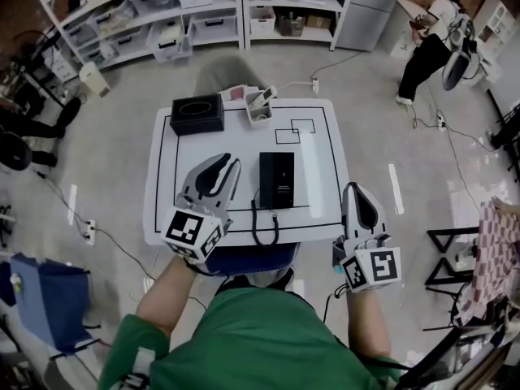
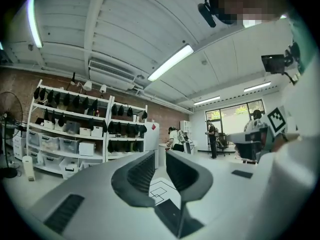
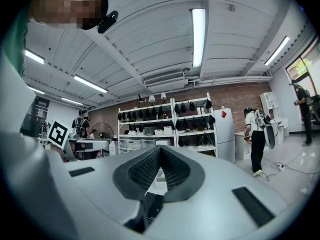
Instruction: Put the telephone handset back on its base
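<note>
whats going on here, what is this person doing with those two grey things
A person in a green top stands at a white table with a hand-held gripper in each hand. The left hand-held gripper and the right hand-held gripper both have their jaws closed on nothing and hang above the near side of the table. The black telephone lies mid-table, its cord looping toward the person, untouched. Handset and base can't be told apart from here.

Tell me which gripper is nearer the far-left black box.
Left. The left gripper is over the table, short of the black box; the right gripper is by the near right corner.
</note>
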Demonstrator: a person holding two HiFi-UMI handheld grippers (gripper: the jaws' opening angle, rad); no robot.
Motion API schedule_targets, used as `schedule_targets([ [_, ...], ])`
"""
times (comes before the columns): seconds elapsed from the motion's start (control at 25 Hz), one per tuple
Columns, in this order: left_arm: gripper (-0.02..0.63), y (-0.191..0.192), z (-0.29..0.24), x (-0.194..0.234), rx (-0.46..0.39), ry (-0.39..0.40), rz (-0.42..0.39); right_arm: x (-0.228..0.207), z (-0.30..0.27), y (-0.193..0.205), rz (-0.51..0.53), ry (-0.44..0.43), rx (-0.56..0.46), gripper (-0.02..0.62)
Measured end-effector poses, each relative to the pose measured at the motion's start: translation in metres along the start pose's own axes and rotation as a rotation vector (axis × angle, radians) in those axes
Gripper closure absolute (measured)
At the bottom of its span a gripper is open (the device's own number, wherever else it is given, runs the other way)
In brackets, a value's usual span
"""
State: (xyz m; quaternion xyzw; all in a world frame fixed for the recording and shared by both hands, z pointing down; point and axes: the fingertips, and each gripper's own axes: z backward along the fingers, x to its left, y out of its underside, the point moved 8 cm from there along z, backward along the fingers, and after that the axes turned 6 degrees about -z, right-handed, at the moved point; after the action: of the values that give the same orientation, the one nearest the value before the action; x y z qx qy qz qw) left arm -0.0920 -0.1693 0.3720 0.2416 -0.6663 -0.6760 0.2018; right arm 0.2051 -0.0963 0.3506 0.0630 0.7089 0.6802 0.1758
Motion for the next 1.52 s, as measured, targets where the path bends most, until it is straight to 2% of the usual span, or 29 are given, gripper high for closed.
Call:
schedule_targets([
  [0.24, 0.523, -0.029, 0.021, -0.015, -0.057, -0.025, -0.082, 0.005, 0.011, -0.005, 0.041, -0.014, -0.020, 0.574],
  [0.52, 0.523, -0.043, 0.036, -0.014, -0.082, -0.069, -0.103, 0.009, 0.020, -0.014, 0.081, -0.017, -0.045, 0.574],
  [0.8, 0.523, -0.038, 0.041, -0.010, -0.088, -0.096, -0.085, 0.013, 0.022, -0.021, 0.133, -0.023, -0.054, 0.575],
  [1.52, 0.523, -0.027, 0.028, 0.006, -0.061, -0.087, -0.079, 0.017, 0.006, -0.020, 0.152, -0.030, -0.050, 0.575],
])
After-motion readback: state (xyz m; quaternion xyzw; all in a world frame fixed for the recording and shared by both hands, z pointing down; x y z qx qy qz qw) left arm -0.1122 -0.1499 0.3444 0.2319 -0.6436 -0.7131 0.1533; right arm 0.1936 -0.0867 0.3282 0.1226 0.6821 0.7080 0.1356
